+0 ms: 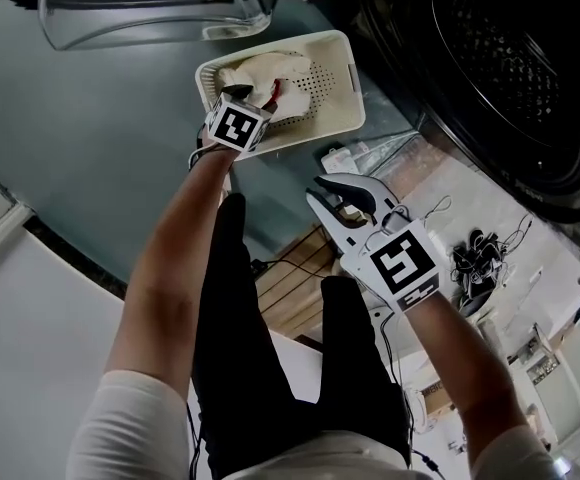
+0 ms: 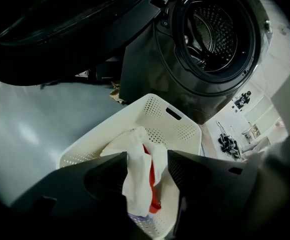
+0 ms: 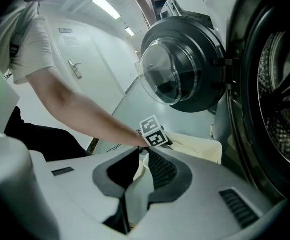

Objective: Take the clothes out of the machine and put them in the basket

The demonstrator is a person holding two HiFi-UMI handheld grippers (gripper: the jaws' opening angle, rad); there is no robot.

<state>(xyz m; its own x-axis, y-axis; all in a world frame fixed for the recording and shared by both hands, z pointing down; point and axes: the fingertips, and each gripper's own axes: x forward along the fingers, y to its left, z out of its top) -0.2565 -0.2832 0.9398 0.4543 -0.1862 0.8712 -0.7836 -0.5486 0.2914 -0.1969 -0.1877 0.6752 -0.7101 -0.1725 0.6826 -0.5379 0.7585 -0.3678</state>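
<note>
A cream perforated basket (image 1: 340,78) (image 2: 170,114) stands on the floor before the washing machine's open dark drum (image 1: 510,58) (image 2: 215,31). A white cloth (image 1: 270,68) (image 2: 135,169) with a red piece (image 2: 154,194) lies in it. My left gripper (image 1: 245,93) (image 2: 147,156) points down into the basket. Its jaws stand apart with the cloth hanging loosely between them, and basket shows beside the cloth lower down. My right gripper (image 1: 335,196) (image 3: 142,151) hovers beside the basket, nearer the drum, with a narrow gap between its jaws and nothing in them.
The machine's round glass door (image 1: 150,8) (image 3: 177,71) hangs open over the basket's far side. A tangle of black cables (image 1: 480,258) lies on a pale sheet at the right. The person's black-clad legs (image 1: 240,348) are below the arms.
</note>
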